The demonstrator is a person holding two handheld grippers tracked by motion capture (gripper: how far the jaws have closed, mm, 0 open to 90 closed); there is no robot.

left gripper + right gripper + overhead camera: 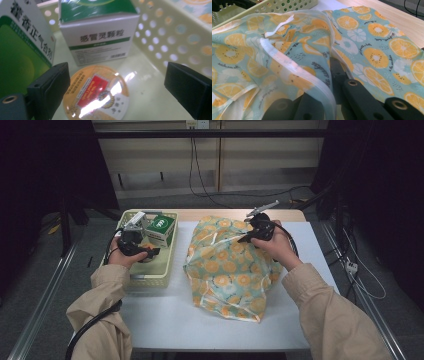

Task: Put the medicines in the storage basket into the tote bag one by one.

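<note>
A cloth bag [230, 265] printed with orange slices lies in the middle of the table. My right gripper [247, 238] is shut on the bag's upper rim, and in the right gripper view the white-edged fabric [312, 77] is pinched between the black jaws [332, 75]. My left gripper [150, 251] hangs inside the pale yellow basket [150, 270] at the left. Its jaws [117, 72] stand open on either side of a round orange tin [96, 95] with a red label, lying flat on the basket floor. The pads are apart from the tin.
Behind the tin stands a white-and-green box [100, 37], also visible from above [161, 227]. A taller green box [22, 55] is close on the left. The perforated basket wall [175, 32] runs along the right. A white mat [200, 320] covers the table.
</note>
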